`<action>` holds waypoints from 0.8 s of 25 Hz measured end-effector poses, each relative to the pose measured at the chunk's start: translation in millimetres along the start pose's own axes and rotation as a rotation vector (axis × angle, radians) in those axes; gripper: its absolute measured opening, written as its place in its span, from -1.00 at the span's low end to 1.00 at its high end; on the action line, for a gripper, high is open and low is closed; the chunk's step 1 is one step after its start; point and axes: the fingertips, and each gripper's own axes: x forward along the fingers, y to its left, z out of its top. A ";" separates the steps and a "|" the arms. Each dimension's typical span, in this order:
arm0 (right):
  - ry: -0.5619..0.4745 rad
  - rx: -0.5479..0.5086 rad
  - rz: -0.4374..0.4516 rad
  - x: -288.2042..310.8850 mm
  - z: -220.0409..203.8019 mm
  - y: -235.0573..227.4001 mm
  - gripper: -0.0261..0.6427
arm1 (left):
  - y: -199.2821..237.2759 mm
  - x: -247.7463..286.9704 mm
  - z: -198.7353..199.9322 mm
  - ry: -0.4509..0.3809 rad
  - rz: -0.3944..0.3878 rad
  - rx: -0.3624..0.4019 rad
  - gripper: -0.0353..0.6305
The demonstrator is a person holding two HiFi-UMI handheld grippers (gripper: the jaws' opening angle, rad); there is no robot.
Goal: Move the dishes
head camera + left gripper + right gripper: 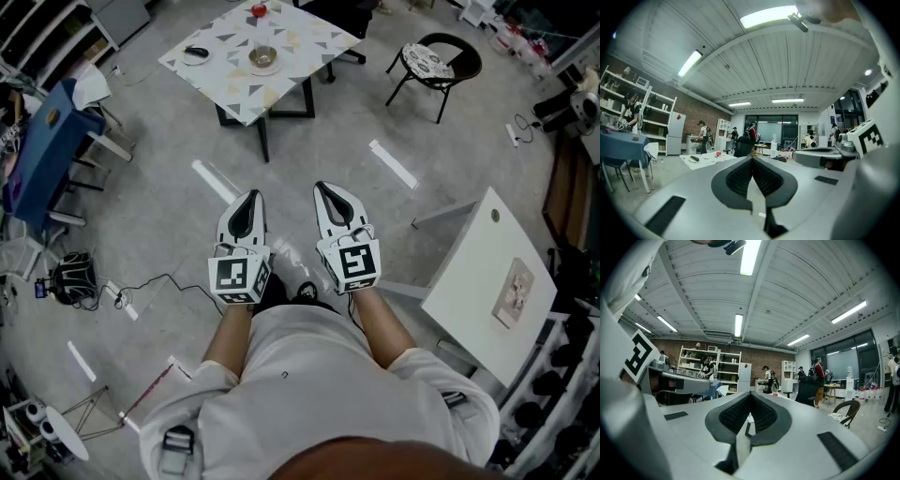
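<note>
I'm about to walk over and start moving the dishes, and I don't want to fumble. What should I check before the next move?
1. Left gripper empty: ok, jaws together, nothing between them.
2. Right gripper empty: ok, jaws together, nothing held.
3. Jaws open for a grasp: not ok, both shut.
4. Dishes in sight: ok, bowl and small plate sit on the patterned table.
5. Table within reach: not ok, it stands well ahead across the floor.
6. Footing: cannot tell, white strips lie on the floor between.
</note>
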 end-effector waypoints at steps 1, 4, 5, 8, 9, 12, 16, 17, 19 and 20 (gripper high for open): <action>0.006 0.006 0.001 -2.9 -2.2 2.7 -0.93 | -2.0 -3.3 -2.5 0.009 -0.001 -0.001 -0.83; 0.034 0.020 0.010 -14.9 -10.6 13.2 -0.93 | -9.3 -15.8 -11.7 0.039 -0.002 -0.008 -0.83; 0.047 0.024 0.014 -19.5 -13.3 17.1 -0.93 | -11.8 -20.5 -14.7 0.048 0.000 -0.010 -0.83; 0.069 0.026 0.017 -25.1 -13.8 23.1 -0.93 | -12.5 -26.8 -18.2 0.063 0.009 -0.014 -0.83; 0.072 0.022 0.018 -24.3 -13.6 23.3 -0.93 | -10.8 -26.5 -18.5 0.067 0.011 -0.016 -0.83; 0.077 0.025 0.011 -17.2 -15.7 24.6 -0.93 | -6.3 -23.4 -21.4 0.080 0.001 -0.012 -0.83; 0.103 0.021 0.000 -6.3 -26.5 30.1 -0.92 | 2.7 -18.3 -30.4 0.107 -0.021 -0.014 -0.83; 0.109 0.022 0.007 -3.5 -27.8 32.1 -0.92 | 5.8 -16.2 -31.4 0.112 -0.027 -0.015 -0.83; 0.124 0.025 0.004 4.4 -30.2 34.0 -0.91 | 14.3 -9.8 -31.3 0.116 -0.042 -0.010 -0.83; 0.131 0.026 -0.004 10.1 -31.6 34.5 -0.91 | 20.1 -5.5 -30.9 0.116 -0.052 -0.005 -0.83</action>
